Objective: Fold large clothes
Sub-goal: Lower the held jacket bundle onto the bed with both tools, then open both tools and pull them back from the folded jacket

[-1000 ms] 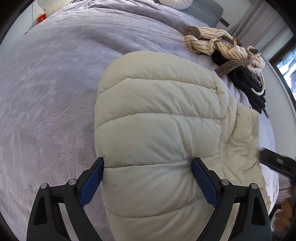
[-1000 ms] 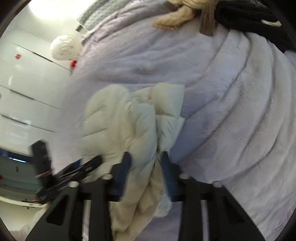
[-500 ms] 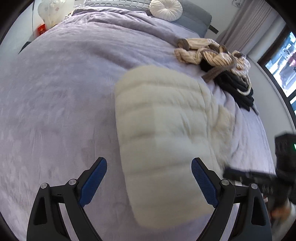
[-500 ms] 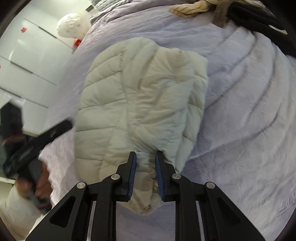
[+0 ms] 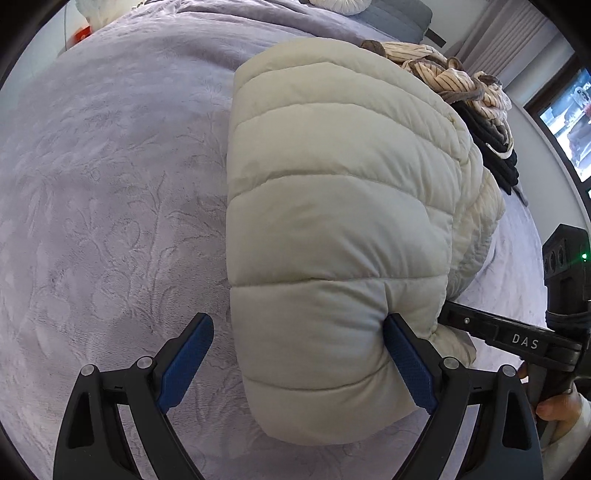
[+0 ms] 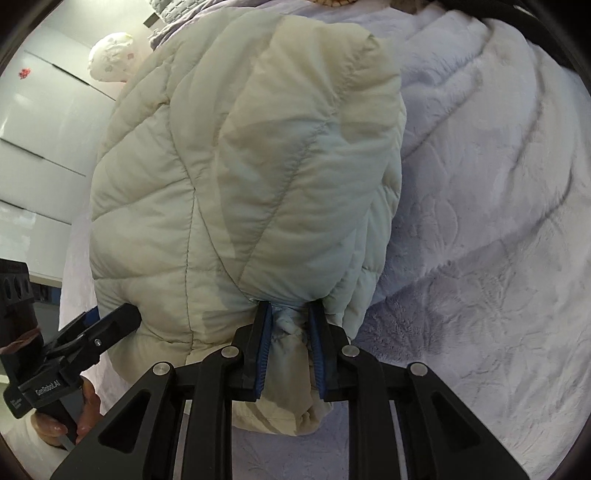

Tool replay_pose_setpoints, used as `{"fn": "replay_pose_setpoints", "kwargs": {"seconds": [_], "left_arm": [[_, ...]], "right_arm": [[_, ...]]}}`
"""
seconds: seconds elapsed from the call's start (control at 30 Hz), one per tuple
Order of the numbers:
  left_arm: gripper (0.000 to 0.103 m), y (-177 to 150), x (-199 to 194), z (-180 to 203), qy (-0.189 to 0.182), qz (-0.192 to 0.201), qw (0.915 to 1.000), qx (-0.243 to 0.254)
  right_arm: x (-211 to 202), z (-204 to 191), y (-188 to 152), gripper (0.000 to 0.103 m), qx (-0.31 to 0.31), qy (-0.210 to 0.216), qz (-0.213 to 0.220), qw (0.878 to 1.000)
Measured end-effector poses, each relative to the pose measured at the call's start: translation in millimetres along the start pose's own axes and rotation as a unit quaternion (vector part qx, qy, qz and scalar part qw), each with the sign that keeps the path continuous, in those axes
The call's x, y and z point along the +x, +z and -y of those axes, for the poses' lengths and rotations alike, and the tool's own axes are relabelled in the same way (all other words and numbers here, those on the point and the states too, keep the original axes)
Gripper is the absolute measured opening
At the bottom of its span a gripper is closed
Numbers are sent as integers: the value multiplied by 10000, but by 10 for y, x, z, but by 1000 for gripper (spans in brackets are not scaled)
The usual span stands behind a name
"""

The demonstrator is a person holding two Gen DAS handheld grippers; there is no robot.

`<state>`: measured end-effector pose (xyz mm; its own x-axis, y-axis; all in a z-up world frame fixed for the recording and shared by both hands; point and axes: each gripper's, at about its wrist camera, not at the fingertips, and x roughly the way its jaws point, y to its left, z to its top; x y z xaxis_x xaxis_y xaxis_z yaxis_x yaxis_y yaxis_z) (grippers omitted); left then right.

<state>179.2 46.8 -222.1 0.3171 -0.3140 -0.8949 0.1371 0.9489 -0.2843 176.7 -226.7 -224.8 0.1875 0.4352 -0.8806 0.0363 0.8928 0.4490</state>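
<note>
My right gripper (image 6: 290, 347) pinches the puffer jacket (image 5: 340, 206) hem between near-closed jaws. Left gripper (image 5: 297, 363) jaws spread wide, straddling the folded jacket's near end on the purple bedspread (image 5: 110, 206).

Home bedroom: bed (image 5: 110, 184), pillows (image 5: 343, 5).

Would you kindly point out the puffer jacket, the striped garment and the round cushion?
puffer jacket (image 5: 340, 206), left wrist view, quilted top panel.
striped garment (image 5: 450, 79), left wrist view, bunched middle.
round cushion (image 5: 343, 4), left wrist view, lower edge.
</note>
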Motion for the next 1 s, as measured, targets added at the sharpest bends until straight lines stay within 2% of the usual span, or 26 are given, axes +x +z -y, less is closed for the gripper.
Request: {"fn": "replay_pose_setpoints", "kwargs": {"seconds": [0.57, 0.93, 1.0], "left_arm": [[94, 134, -380, 147, 362, -53, 9993, -32], [94, -35, -929, 260, 672, -97, 9977, -3], [94, -78, -1032, 271, 693, -100, 9975, -62]], "right_arm": [[-673, 92, 58, 24, 139, 327, -23, 9994], [-1105, -115, -110, 24, 236, 181, -120, 9995], [-1191, -155, -163, 28, 242, 131, -135, 9995]]}}
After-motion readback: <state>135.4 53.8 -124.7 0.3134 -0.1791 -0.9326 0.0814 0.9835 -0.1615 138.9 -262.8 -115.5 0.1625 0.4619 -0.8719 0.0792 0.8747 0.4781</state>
